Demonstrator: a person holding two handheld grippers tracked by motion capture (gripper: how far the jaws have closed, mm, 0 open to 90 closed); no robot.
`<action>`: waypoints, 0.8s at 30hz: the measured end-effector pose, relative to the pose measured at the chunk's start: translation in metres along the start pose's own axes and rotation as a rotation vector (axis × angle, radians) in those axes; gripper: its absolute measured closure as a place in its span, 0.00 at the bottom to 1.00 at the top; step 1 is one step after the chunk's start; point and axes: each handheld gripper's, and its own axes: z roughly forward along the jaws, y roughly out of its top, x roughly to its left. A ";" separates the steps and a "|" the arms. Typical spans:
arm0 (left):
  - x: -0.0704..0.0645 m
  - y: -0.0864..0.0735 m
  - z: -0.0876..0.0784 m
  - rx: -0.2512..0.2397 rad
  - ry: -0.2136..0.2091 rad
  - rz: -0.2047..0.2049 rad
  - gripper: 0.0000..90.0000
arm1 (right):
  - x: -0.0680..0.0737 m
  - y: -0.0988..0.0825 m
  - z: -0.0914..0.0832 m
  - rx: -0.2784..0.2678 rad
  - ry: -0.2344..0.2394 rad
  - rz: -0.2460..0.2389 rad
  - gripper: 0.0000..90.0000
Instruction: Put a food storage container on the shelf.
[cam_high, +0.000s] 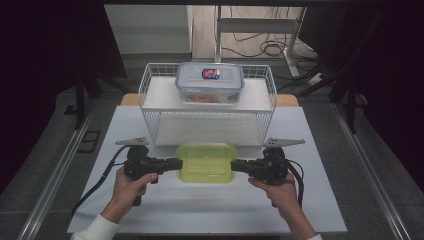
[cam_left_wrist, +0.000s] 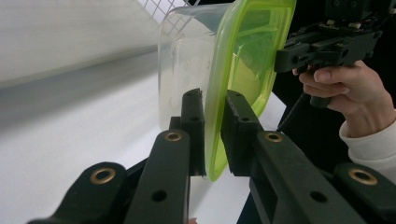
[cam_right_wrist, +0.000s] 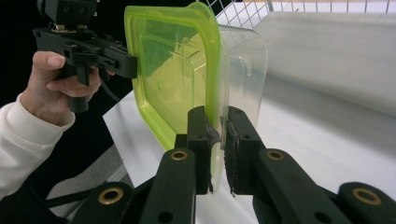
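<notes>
A: Where is the green-lidded container?

B: At the near middle of the white table, just in front of the wire basket rack, level, with its long sides running left to right. It is a clear plastic box with a translucent lime-green lid.

A: Who has hold of it?

B: Both tools. The left gripper is clenched on the lid's rim at the left short end, and the right gripper is clenched on the rim at the right short end. In the left gripper view the green edge sits pinched between the two black jaws, with the clear body on one side of them. The right gripper view shows the same at the other end: the rim is squeezed between the pads.

A: And the hands?

B: The left hand and the right hand each grasp a gripper handle; white sleeves show at the wrists.

A: What lies farther out?

B: On the rack's top shelf, well beyond the green box, stands a clear food container with a blue-rimmed lid and something orange inside. Past the table's far edge, cables lie on the floor.
</notes>
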 end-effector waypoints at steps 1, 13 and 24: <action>0.001 0.002 -0.001 -0.006 -0.002 -0.001 0.89 | 0.001 0.002 0.000 0.003 -0.003 0.000 0.90; -0.014 0.041 -0.023 -0.056 0.019 0.081 0.89 | 0.016 0.044 -0.009 -0.040 -0.011 -0.090 0.90; -0.021 0.086 -0.035 -0.092 0.019 0.124 0.89 | 0.024 0.090 -0.023 -0.086 -0.021 -0.138 0.90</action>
